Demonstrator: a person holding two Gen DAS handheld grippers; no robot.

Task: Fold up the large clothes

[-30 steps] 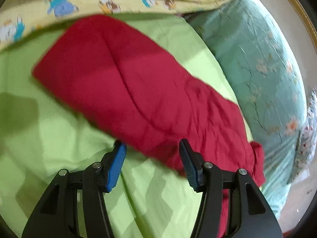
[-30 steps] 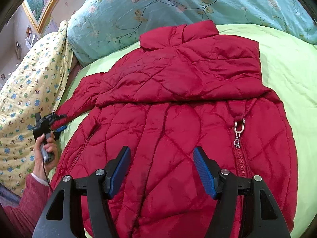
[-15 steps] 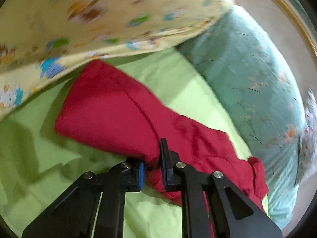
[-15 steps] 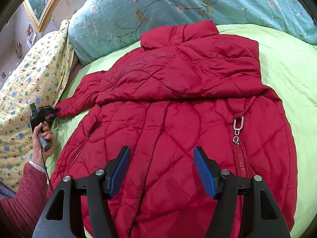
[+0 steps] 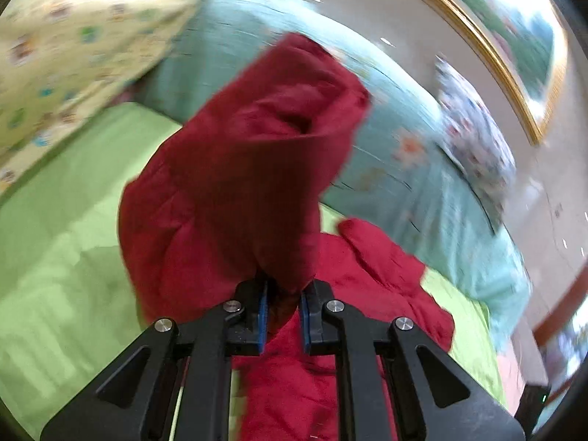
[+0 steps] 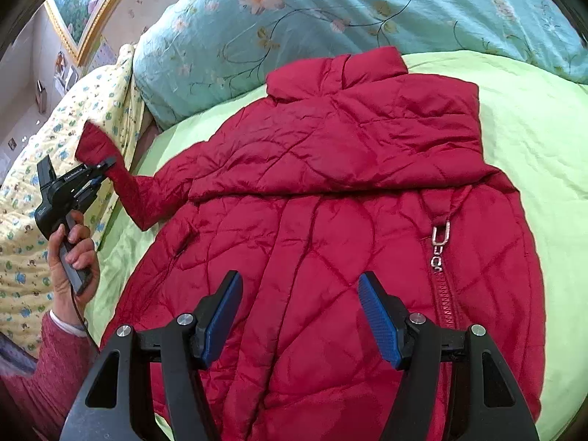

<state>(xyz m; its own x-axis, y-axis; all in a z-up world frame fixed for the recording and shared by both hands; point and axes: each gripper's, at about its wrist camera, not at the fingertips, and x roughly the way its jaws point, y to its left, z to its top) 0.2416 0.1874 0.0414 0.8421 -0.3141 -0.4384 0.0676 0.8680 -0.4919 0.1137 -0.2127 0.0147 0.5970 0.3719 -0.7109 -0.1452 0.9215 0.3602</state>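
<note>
A red quilted jacket [image 6: 330, 220] lies spread on the green bed sheet [image 6: 533, 128], collar toward the pillows, its zipper pull [image 6: 439, 242] at the right. Its left sleeve [image 6: 121, 176] is lifted off the bed, and my left gripper [image 6: 104, 165] is shut on it near the cuff. In the left wrist view the sleeve [image 5: 250, 169] stands up from between the blue pads of my left gripper [image 5: 282, 312], cuff opening on top. My right gripper [image 6: 301, 316] hovers open over the jacket's lower front, nothing between its fingers.
A teal floral pillow [image 6: 330, 11] lies behind the collar. A yellow patterned quilt [image 6: 44, 169] is bunched along the bed's left side. A hand [image 6: 71, 253] in a red knitted sleeve holds the left gripper's handle. A gold-framed picture [image 6: 88, 3] hangs on the wall.
My left gripper closed on the sleeve lying flat on the sheet, then raised it off the bed and rolled, so the sleeve now stands up. The right gripper stayed still.
</note>
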